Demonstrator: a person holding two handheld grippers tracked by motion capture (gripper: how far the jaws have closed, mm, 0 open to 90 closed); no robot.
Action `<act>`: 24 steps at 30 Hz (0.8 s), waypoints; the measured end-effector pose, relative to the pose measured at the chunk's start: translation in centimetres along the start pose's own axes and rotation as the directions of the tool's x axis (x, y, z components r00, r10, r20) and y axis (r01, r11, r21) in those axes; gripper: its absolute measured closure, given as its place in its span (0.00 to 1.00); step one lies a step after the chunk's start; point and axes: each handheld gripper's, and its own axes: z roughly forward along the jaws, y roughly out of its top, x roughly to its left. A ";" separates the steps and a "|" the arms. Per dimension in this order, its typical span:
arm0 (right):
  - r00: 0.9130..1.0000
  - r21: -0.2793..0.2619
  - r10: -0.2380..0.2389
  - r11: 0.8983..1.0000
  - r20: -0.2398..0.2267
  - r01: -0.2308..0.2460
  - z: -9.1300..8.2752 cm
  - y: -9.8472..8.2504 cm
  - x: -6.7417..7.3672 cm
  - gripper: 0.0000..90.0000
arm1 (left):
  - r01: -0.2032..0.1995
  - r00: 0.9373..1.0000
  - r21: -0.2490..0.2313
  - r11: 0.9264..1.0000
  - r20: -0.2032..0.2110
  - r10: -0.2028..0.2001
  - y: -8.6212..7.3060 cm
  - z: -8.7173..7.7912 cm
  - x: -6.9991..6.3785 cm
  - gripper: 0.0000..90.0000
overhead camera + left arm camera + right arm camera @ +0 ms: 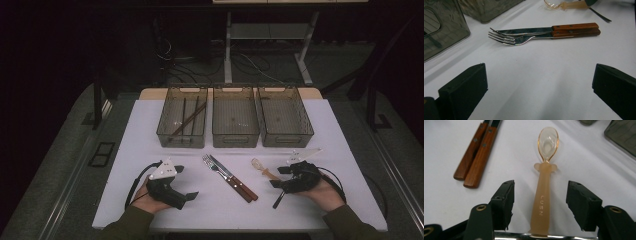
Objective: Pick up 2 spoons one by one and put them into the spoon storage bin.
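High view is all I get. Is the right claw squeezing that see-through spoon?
Observer: No. The right claw is open. The spoon lies between its jaws, with a gap on each side.
Operator: Is anything written on the spoon?
Observer: Yes, pale letters run along its handle.
Operator: What about the left claw?
Observer: The left claw is open with nothing in it. Ahead lie the fork and a knife with a saw-toothed edge.

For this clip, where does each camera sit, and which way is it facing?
High view: above the person's side, looking forward and down on the white table and three bins; both forearms and grippers enter from below.
Left gripper view: rides the left gripper, facing the fork and knife; open black jaws show.
Right gripper view: rides the right gripper, facing the spoon between its jaws.
All views share the wooden-handled cutlery.
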 end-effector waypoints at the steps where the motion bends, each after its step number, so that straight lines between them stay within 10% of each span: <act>1: 1.000 0.007 -0.008 1.000 0.003 0.008 0.1 0.0 0.0 0.44 | 0.001 1.000 -0.001 1.000 0.000 -0.001 0.0 0.0 0.0 0.00; 24: 0.999 0.089 -0.042 0.995 0.023 0.039 0.4 -0.4 0.1 0.72 | -0.002 1.000 0.001 1.000 0.002 0.002 0.0 0.0 0.0 0.00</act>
